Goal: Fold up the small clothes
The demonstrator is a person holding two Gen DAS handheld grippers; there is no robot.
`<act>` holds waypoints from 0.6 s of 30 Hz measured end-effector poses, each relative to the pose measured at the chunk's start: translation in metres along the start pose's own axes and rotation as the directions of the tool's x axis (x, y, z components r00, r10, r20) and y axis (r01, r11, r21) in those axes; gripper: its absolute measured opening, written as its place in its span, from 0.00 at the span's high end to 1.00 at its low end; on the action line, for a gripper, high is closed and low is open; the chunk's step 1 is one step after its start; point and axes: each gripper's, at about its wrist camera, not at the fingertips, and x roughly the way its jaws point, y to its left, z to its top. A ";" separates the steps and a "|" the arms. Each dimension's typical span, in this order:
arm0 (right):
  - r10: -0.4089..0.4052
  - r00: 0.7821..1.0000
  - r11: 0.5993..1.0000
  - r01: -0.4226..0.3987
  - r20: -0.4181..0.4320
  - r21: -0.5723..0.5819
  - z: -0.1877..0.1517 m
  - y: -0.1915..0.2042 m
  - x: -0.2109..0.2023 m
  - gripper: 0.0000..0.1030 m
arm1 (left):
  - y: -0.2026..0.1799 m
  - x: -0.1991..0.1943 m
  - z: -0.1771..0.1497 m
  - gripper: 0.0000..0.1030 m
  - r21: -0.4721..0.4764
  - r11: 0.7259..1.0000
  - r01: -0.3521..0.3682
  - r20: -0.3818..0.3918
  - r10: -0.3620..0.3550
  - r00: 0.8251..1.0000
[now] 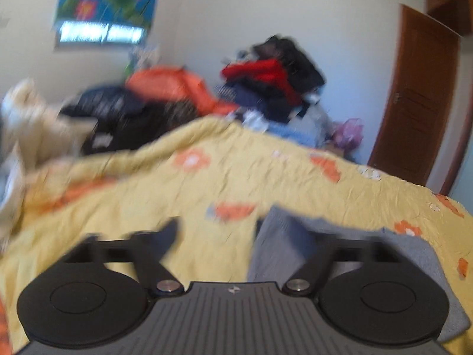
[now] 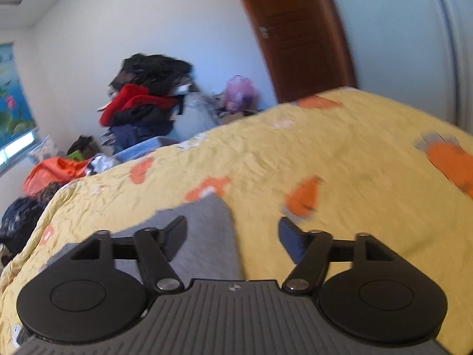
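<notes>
A small grey knit garment [image 1: 280, 245] lies flat on the yellow flowered bedspread [image 1: 207, 177]. My left gripper [image 1: 233, 233] is open, its right finger over the garment's left part and its left finger over bare bedspread. In the right wrist view the same garment [image 2: 204, 236] lies at lower left on the bedspread [image 2: 340, 153]. My right gripper [image 2: 233, 233] is open, its left finger over the garment's right edge and its right finger over the bedspread. Neither gripper holds anything. Both views are blurred.
A heap of dark, orange and cream clothes [image 1: 118, 112] lies at the bed's far left. Another pile of red and black clothes [image 1: 275, 80] stands against the wall. A brown door [image 1: 419, 103] is at the right; it also shows in the right wrist view [image 2: 295, 29].
</notes>
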 end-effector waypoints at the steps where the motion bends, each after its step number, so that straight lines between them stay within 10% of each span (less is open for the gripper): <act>1: 0.039 0.999 0.998 -0.039 -0.008 -0.050 0.006 0.015 0.013 0.09 | -0.019 0.012 0.002 0.00 0.041 0.999 -0.011 0.041 0.009 0.999; 9: 0.042 0.982 0.951 -0.095 -0.182 -0.296 0.004 0.113 0.146 0.28 | -0.124 0.146 -0.034 0.03 0.209 0.975 0.069 -0.167 -0.033 0.985; 18: -0.054 0.979 0.954 -0.007 -0.197 -0.299 -0.027 0.071 0.188 0.20 | -0.116 0.177 -0.065 0.04 0.237 0.969 0.069 -0.283 0.001 0.959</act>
